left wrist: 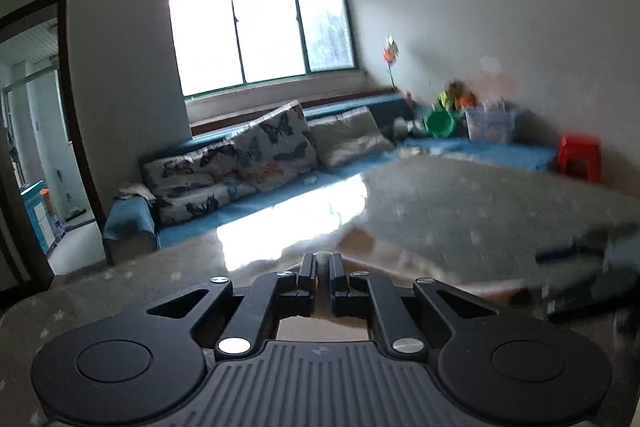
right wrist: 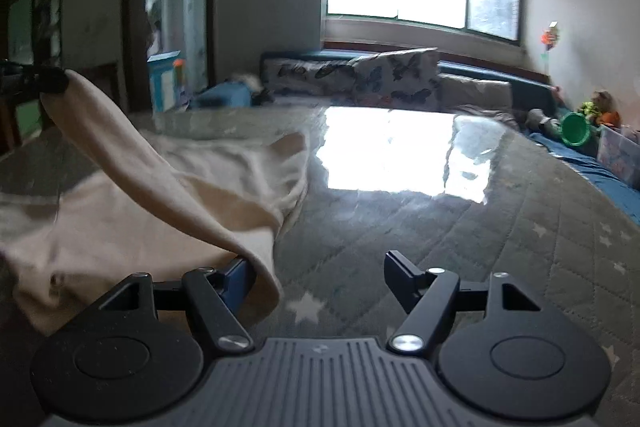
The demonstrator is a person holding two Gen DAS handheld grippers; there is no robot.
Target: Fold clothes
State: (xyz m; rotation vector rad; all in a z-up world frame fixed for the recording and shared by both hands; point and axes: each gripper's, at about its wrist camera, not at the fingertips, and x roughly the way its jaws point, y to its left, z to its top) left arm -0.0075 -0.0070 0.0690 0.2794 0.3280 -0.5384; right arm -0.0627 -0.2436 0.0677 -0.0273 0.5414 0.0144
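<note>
A beige garment (right wrist: 140, 195) lies rumpled on the left part of a table under a grey star-patterned quilted cover (right wrist: 440, 247). One corner is lifted high at the upper left, where my left gripper (right wrist: 52, 83) pinches it. In the left wrist view my left gripper (left wrist: 322, 261) is shut, with beige cloth (left wrist: 372, 247) showing between and beyond its tips. My right gripper (right wrist: 320, 271) is open just above the cover. A hanging fold of the garment drapes over its left finger (right wrist: 240, 275); the right finger (right wrist: 400, 267) is bare.
A blue sofa (left wrist: 280, 183) with butterfly-print cushions (left wrist: 272, 147) runs under the window beyond the table. Toys, a green basin (left wrist: 440, 123), a clear box and a red stool (left wrist: 578, 157) stand at the right wall. There is a doorway (left wrist: 36, 131) at left.
</note>
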